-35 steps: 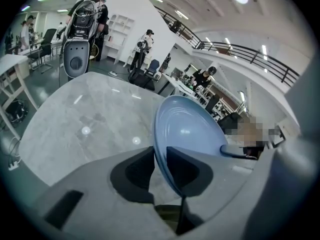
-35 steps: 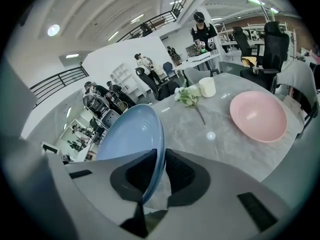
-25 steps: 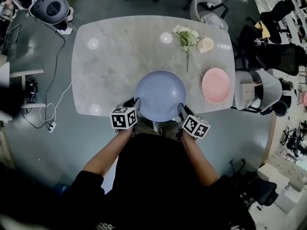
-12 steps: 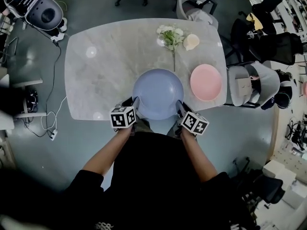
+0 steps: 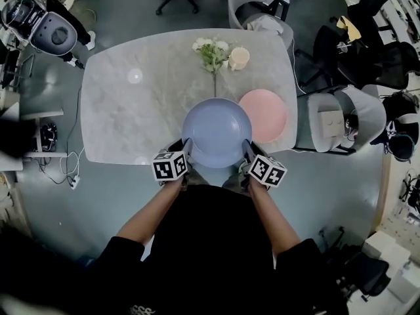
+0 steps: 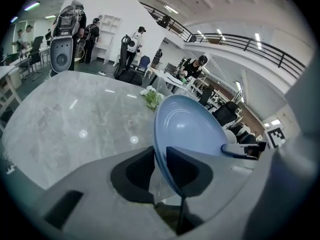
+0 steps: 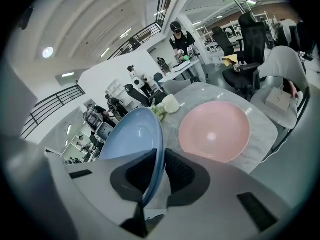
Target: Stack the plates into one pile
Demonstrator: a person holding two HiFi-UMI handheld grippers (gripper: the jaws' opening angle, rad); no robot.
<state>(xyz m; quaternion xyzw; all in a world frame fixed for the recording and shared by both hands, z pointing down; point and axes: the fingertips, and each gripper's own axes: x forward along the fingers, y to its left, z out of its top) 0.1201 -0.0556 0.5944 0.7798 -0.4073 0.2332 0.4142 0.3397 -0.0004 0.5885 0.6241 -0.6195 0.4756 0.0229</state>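
The large round blue plate [image 5: 217, 132] is held face up and about level over the near middle of the grey marble desk [image 5: 125, 110], its near rim standing out past the desk's near edge. Being round, it has no long axis.

The left gripper [image 5: 188, 146] is clamped on the plate's near-left rim. The right gripper [image 5: 247, 148] is clamped on its near-right rim. In both gripper views the jaws stand narrow, with the thin blue rim pinched between the pads.

The round pink plate [image 5: 262, 115] lies face up on the desk at the right. In the head view the blue plate's right rim overlaps the pink plate's left rim.

Behind them are white flowers [image 5: 211, 51], whose stem runs down to the blue plate's far rim, and a cream cup [image 5: 239, 58] just beside the blooms. What the cup holds cannot be made out.

A second ago bare desk showed between the two plates. Since then the blue plate has been carried sideways toward the pink one, in the same two-gripper hold.
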